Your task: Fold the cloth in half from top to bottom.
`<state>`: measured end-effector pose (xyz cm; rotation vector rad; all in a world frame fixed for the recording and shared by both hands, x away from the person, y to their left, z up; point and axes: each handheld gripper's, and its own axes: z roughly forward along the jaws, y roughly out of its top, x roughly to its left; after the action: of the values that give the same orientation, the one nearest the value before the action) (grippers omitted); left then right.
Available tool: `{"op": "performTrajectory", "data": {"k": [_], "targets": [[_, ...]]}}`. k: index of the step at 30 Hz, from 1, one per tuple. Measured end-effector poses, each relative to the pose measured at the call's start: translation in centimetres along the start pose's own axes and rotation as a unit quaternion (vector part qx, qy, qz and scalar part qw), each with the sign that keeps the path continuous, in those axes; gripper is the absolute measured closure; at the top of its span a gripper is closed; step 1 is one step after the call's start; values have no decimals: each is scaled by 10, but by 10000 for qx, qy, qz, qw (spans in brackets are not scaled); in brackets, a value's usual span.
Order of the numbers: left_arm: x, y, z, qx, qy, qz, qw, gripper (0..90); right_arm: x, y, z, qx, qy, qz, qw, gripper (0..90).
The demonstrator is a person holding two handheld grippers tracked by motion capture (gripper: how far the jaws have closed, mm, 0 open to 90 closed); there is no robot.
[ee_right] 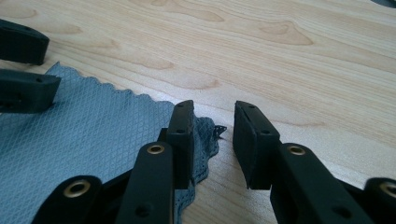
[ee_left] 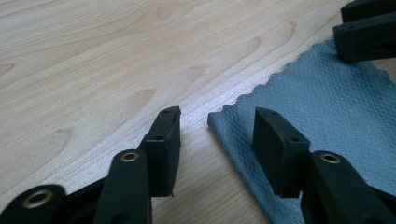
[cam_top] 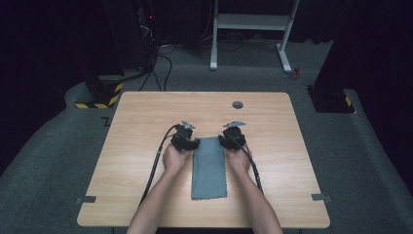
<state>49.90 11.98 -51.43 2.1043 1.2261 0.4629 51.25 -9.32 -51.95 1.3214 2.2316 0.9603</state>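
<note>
From the high view the grey cloth (cam_top: 209, 168) lies flat as a long strip on the wooden table (cam_top: 146, 195), running near to far between both hands. The left gripper (cam_top: 187, 142) sits at its far left corner, the right gripper (cam_top: 233, 139) at its far right corner. Up close, the left gripper view reveals a fine honeycomb weave and a pinked, zigzag edge; the corner lies in the gap, jaws parted, not pressing it. In the right gripper view the corner is rumpled under one jaw, and the jaws stand apart, released.
</note>
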Motion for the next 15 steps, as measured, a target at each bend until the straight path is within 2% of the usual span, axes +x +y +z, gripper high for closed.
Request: {"op": "performTrajectory", "data": {"k": [3, 8, 10, 12, 14, 15], "targets": [[-1, 1, 1, -42, -11, 12, 10000, 582, 0, 0, 0, 6, 14, -75, 10000, 705], [-4, 1, 1, -56, -142, 57, 9999, 748, 1, 1, 1, 6, 288, -147, 9995, 878], [-1, 2, 2, -52, -225, -29, 9997, 774, 1, 1, 1, 21, 283, -127, 9995, 881], [2, 1, 3, -62, -449, -290, 9985, 864, 2, 1, 1, 53, 283, -138, 9995, 888], [4, 1, 3, -63, -478, -288, 9984, 885, 1, 2, 0, 57, 320, -135, 9994, 894], [4, 1, 3, -76, -497, -262, 9984, 889, -2, 1, -1, 73, 411, -60, 9991, 895]]}}
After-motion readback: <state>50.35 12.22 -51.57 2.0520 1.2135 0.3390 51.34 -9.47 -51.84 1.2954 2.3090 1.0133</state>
